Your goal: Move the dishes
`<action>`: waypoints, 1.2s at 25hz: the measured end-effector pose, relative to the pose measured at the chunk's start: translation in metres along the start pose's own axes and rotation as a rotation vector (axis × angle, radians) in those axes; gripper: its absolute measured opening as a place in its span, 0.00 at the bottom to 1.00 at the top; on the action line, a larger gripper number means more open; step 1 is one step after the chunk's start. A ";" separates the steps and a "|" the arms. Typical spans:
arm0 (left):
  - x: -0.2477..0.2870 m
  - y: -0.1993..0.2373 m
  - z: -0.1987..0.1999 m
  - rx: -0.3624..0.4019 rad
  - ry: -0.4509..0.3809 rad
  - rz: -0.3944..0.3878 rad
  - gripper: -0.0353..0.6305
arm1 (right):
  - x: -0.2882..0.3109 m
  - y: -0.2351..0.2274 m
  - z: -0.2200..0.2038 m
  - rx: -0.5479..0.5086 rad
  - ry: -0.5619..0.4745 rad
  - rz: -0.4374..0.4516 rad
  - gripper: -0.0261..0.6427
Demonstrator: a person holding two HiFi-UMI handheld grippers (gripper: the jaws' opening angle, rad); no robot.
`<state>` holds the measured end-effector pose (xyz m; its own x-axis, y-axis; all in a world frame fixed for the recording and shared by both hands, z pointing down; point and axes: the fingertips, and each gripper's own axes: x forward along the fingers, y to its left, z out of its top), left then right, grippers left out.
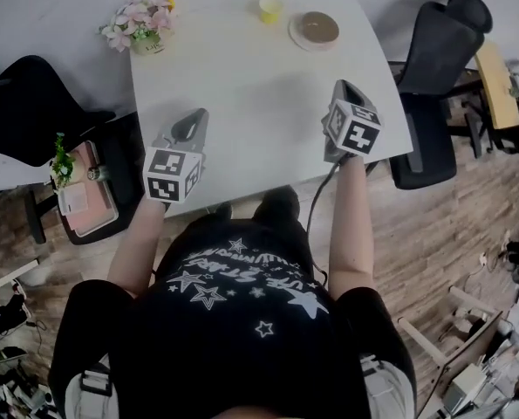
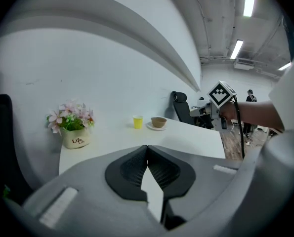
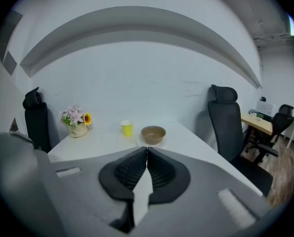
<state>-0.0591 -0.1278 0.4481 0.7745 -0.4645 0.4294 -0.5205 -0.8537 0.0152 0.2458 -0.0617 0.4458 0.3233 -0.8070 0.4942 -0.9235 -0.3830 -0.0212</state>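
A brown bowl point(image 1: 317, 27) sits on a white plate point(image 1: 299, 38) at the far right end of the white table point(image 1: 250, 85), with a yellow cup point(image 1: 269, 8) to its left. The right gripper view shows the bowl point(image 3: 153, 134), the plate point(image 3: 143, 144) and the cup point(image 3: 127, 128) straight ahead; the left gripper view shows the bowl point(image 2: 158, 122) and cup point(image 2: 138, 122) far off. My left gripper point(image 1: 192, 127) hovers over the near left edge, shut and empty. My right gripper point(image 1: 341, 90) is over the near right edge, also shut and empty.
A pot of pink flowers point(image 1: 142, 27) stands at the far left corner of the table. Black office chairs point(image 1: 438, 68) stand to the right, another chair point(image 1: 32, 112) to the left. A seat with a pink item point(image 1: 85, 201) is by the left edge.
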 end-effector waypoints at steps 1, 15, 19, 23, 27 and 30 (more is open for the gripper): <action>0.004 0.003 0.001 -0.008 0.004 0.027 0.07 | 0.013 -0.006 0.007 -0.001 -0.002 0.013 0.06; 0.058 0.000 0.015 -0.134 0.066 0.276 0.07 | 0.180 -0.062 0.043 0.011 0.159 0.176 0.23; 0.070 -0.005 0.017 -0.160 0.085 0.324 0.07 | 0.212 -0.070 0.036 0.013 0.221 0.210 0.23; 0.074 -0.009 0.015 -0.179 0.106 0.371 0.07 | 0.236 -0.072 0.029 0.001 0.274 0.232 0.23; 0.081 -0.015 0.015 -0.190 0.116 0.398 0.07 | 0.245 -0.074 0.026 -0.004 0.307 0.260 0.16; 0.086 -0.019 0.015 -0.201 0.123 0.421 0.07 | 0.251 -0.069 0.026 -0.017 0.320 0.283 0.12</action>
<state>0.0224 -0.1549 0.4715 0.4394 -0.7183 0.5393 -0.8482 -0.5294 -0.0141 0.3961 -0.2488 0.5490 -0.0209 -0.6982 0.7156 -0.9709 -0.1567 -0.1812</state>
